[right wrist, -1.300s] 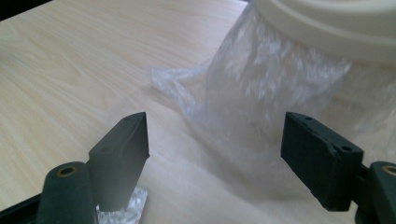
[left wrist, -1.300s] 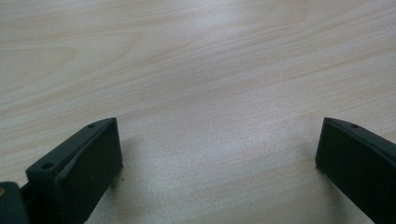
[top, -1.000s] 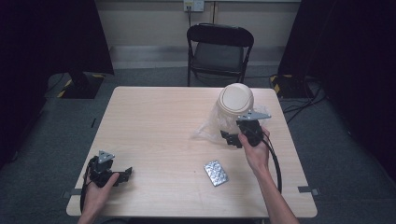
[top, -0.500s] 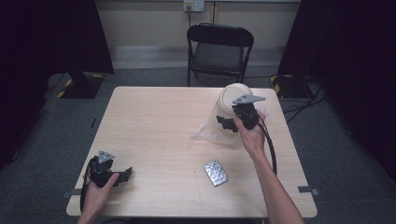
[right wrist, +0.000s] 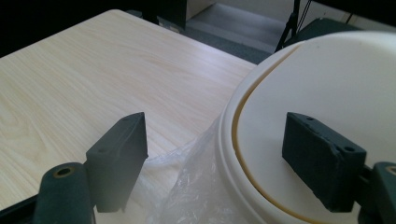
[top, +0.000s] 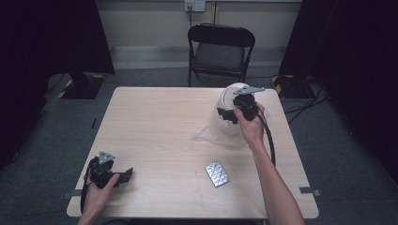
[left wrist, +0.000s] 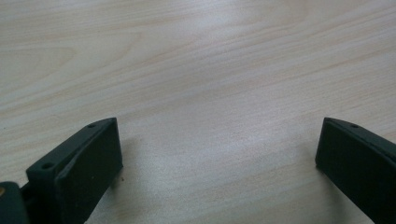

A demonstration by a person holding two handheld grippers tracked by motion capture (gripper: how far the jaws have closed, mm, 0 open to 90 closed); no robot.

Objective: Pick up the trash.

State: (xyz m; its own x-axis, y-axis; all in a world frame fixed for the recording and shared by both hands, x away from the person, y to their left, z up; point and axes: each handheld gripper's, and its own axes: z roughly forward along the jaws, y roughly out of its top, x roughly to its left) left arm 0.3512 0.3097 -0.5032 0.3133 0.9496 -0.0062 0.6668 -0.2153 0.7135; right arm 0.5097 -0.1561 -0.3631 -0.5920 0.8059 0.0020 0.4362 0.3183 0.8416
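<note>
Both pairs of jaws stand wide apart and hold nothing. We see our left gripper (top: 126, 175) resting low at the near left corner of the wooden table (top: 155, 131), its jaws parted over bare wood in the left gripper view. Our right gripper (top: 226, 114) is raised at the far right of the table, beside a cream, round-lidded container (right wrist: 355, 84) that sits in a crumpled clear plastic bag (top: 213, 133). In the right gripper view one jaw lies over the lid's rim and the other hangs over the table (right wrist: 70, 93); we cannot tell whether it touches the lid. A silver blister pack (top: 217, 174) lies flat near the front edge, well apart from both grippers. A black folding chair (top: 220, 51) stands beyond the table.
</note>
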